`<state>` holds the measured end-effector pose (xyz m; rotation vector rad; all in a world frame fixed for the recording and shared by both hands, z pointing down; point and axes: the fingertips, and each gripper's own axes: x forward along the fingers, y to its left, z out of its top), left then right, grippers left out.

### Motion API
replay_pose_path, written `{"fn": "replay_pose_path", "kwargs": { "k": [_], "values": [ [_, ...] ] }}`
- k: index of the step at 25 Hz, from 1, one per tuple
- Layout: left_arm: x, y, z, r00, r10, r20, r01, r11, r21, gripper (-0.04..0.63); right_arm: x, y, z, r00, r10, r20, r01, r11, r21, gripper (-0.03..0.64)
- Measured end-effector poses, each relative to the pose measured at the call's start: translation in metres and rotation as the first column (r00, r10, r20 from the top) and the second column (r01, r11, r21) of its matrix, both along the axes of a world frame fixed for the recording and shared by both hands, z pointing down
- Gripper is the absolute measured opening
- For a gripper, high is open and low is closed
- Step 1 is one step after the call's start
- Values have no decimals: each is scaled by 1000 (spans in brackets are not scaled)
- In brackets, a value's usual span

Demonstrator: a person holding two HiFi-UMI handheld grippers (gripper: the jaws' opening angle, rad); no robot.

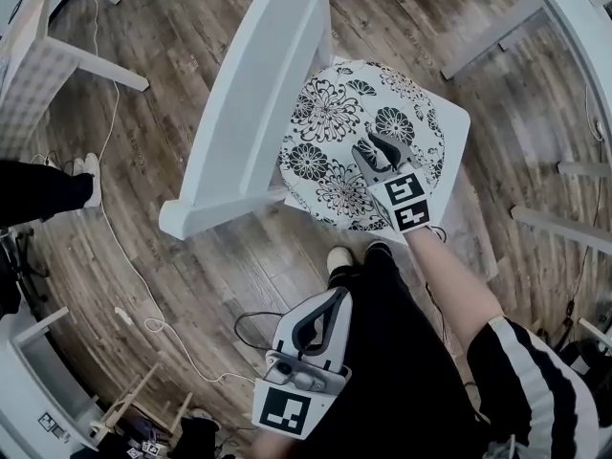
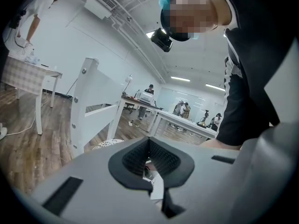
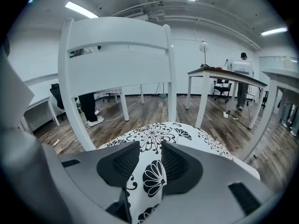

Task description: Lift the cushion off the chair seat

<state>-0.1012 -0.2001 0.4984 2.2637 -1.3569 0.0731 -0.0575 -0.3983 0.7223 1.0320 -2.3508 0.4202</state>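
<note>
Well to the left of the chair [image 1: 251, 94], a standing person's dark trouser leg [image 1: 38, 191] and pale shoes [image 1: 88, 168] show on the wooden floor [image 1: 191, 266]. A checked table [image 1: 38, 75] stands beyond them.

The left gripper [image 1: 335, 299] hangs low, in front of the chair and well apart from it, close against the holder's dark clothing. In the left gripper view its two dark pads [image 2: 133, 160] meet at the tips. The left gripper [image 2: 149, 146] has nothing clamped there, and the chair's white back rises behind it.

The chair's back is white, and the only thing on the seat [image 1: 457, 127] is the cushion [image 1: 330, 113]. The cushion is round, white with black flowers, and covers most of the seat. One bare white corner shows on its right. The holder's two shoes [image 1: 340, 256] stand on the floor just in front of the seat.

The right gripper [image 1: 385, 146] reaches in over the near right part of the cushion. In the right gripper view its jaws are closed on a strip of the flowered fabric, which runs down between the pads [image 3: 119, 164]. The rest of the cushion [image 3: 154, 134] lies flat on the seat beyond the right gripper [image 3: 149, 149].

To the right of the chair stand more white tables [image 1: 574, 27].
</note>
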Motion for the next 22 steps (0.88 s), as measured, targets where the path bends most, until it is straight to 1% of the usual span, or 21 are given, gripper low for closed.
{"fn": "replay_pose_path", "kwargs": {
  "k": [10,22],
  "values": [
    [-2,6,11,1000,20,1,-20,999,-27,0,-3,-12,21,999,10,-36,-11,999,-31,138],
    [-9,10,17,1000,13,3,-13,999,-48,0,-3,-17,53,995,12,-104,-22,995,-97,140]
  ]
}}
